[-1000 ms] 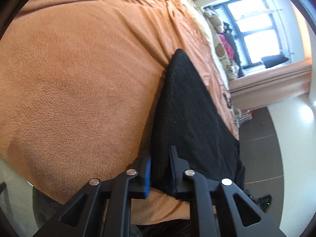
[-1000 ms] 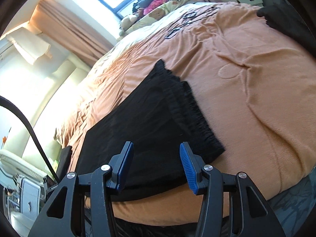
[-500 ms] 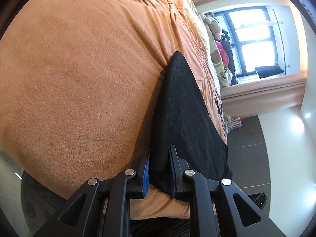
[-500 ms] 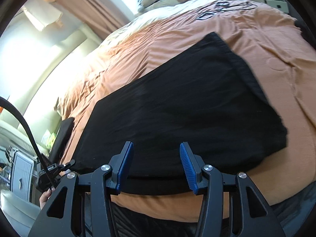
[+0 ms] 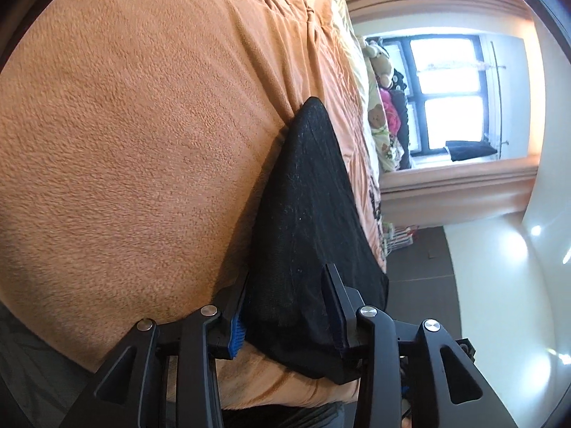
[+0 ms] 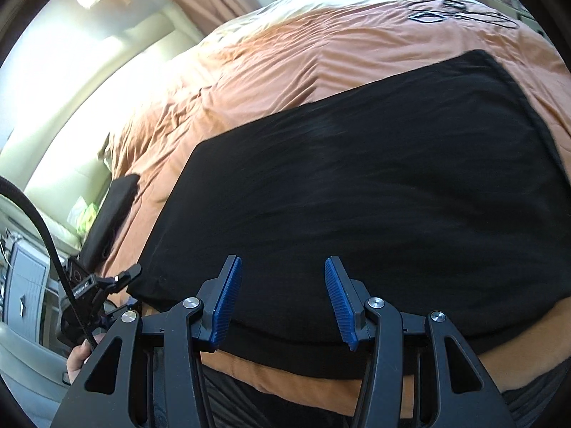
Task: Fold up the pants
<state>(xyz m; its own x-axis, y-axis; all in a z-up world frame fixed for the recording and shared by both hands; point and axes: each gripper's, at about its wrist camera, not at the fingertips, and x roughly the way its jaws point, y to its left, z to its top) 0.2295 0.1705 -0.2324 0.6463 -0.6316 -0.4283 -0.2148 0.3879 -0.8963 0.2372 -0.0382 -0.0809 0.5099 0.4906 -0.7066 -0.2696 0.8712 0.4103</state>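
Looked like a fold just laid: left gripper had just been opening, jaws slack around the black pants (flat across frame centre on the orange blanket), right gripper open, empty above the near edge; next probably grabbing an end for another fold.

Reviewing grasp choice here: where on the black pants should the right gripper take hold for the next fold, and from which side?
Probably the near edge of the black pants, approached from the bedside. They lie flat on the orange blanket, and that edge sits just below the open right gripper, the easiest layer to pinch.
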